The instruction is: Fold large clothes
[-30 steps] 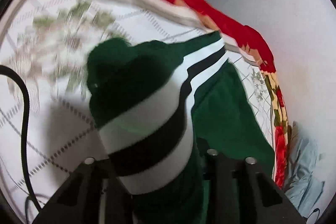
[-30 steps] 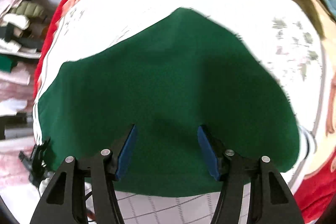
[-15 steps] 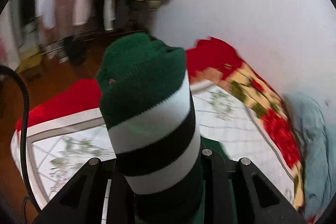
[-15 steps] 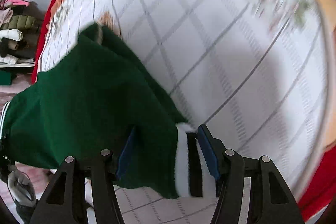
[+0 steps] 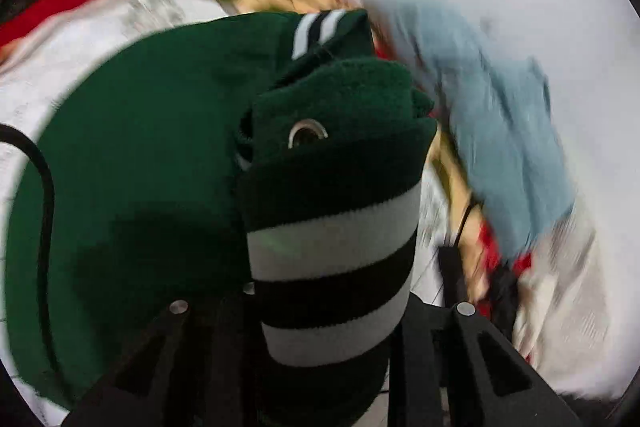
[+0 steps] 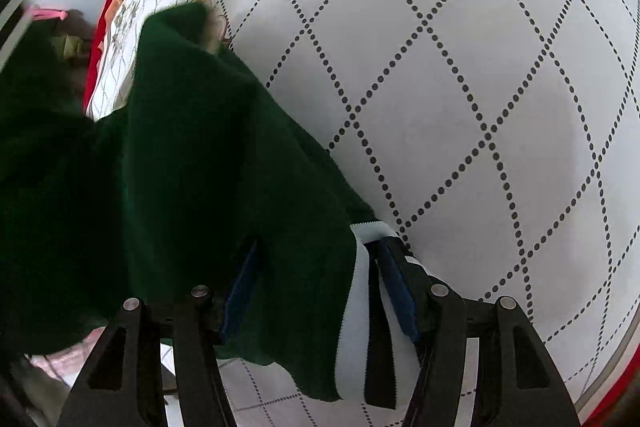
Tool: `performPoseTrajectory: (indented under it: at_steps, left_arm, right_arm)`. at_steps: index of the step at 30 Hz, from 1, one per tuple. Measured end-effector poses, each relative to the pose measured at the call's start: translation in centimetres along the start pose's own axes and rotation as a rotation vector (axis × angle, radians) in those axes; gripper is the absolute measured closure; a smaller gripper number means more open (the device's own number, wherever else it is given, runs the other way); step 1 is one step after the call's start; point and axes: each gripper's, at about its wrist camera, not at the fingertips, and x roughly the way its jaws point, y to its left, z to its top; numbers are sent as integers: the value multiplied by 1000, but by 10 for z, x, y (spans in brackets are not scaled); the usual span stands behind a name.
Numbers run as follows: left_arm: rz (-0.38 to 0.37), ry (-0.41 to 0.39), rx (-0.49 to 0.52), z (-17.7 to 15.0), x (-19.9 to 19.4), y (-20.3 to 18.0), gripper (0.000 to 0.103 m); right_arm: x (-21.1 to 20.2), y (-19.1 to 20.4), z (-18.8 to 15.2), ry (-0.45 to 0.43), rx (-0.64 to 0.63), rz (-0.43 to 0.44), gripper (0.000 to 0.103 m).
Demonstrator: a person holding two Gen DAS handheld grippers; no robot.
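Left gripper (image 5: 320, 307) clamped on green garment (image 5: 152, 155), striped band bunched between fingers. Right gripper (image 6: 316, 291) fingers apart, apparently not pinching the hem on the bed (image 6: 500, 99).

Left hand-held gripper (image 5: 320, 355): matte black plastic frame, two angular fingers with triangular cut-outs; round silver screw heads on top of frame either side of jaw gap; pads hidden. Thin black cable (image 5: 42, 227) looping at frame's left side. Right hand-held gripper (image 6: 316, 291): same black frame, triangular cut-outs, four silver screw heads across top; blue pads (image 6: 396, 291) lining inner finger faces, dark rubbery edge.
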Motion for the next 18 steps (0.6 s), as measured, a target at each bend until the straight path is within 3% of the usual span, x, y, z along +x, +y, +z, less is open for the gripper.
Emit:
performPoseTrajectory:
  at_steps: [2, 6, 9, 12, 14, 15, 16, 18]
  left_arm:
    - [29, 67, 7, -12, 30, 4, 85]
    - [97, 124, 11, -8, 37, 7, 84]
    - [156, 153, 54, -3, 23, -4, 81]
    - [224, 170, 71, -2, 5, -13, 75]
    - [235, 171, 78, -1, -8, -17, 49]
    - [215, 166, 65, -1, -16, -17, 22]
    - [207, 151, 58, -5, -22, -14, 14]
    - [202, 120, 54, -10, -40, -12, 14]
  right_arm:
    - [-1, -3, 0, 1, 3, 11, 40]
    - [-10, -7, 0, 2, -7, 11, 40]
    - [-30, -2, -3, -59, -62, -43, 40]
    - [-67, 9, -10, -185, -155, -110, 40]
    - [-91, 15, -16, -257, -195, -140, 39]
    - [-104, 17, -19, -287, -213, -141, 38]
    - [-115, 19, -21, -307, -225, -141, 33]
    - [-137, 24, -23, -341, -236, -140, 28]
